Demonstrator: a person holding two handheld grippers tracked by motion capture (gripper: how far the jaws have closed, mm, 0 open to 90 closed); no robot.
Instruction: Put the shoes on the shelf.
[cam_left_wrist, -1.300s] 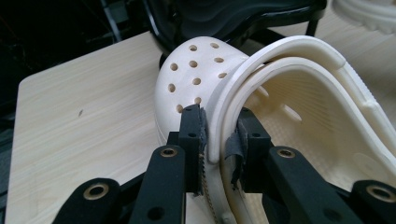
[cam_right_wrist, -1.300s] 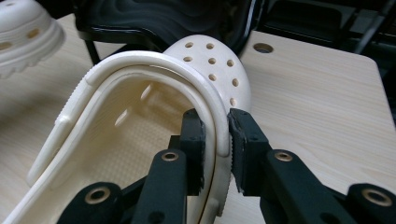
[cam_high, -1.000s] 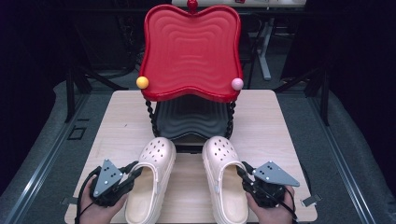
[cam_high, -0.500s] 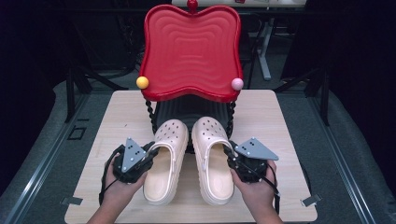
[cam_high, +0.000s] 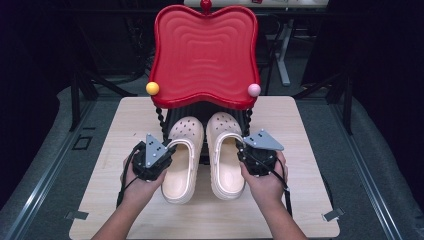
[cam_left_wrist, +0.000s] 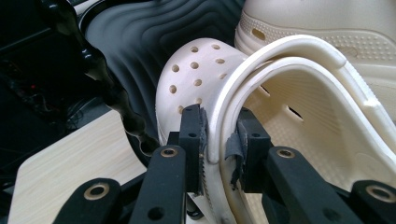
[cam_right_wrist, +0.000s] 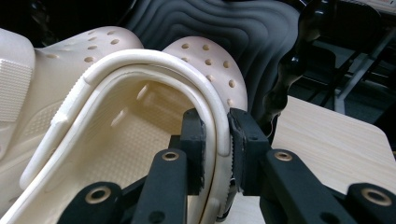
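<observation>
Tongs (cam_high: 169, 150) (cam_high: 243, 150) clamped on clog (cam_high: 184, 160) (cam_high: 226, 155) rims, toes seemingly under red tray (cam_high: 205, 55).

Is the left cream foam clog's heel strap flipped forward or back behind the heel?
Forward: the strap arches over the left cream foam clog opening.

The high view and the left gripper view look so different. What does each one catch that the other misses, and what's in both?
High view alone: the red tray on top of the rack, its yellow ball and pink ball, both hands, and the right claw clamped on the right clog.

Left gripper view alone: the left claw seen close up, its pads pinching the left clog's side wall and strap.

Both: the two cream clogs, the dark lower tray, a twisted black post and the wooden table.
</observation>
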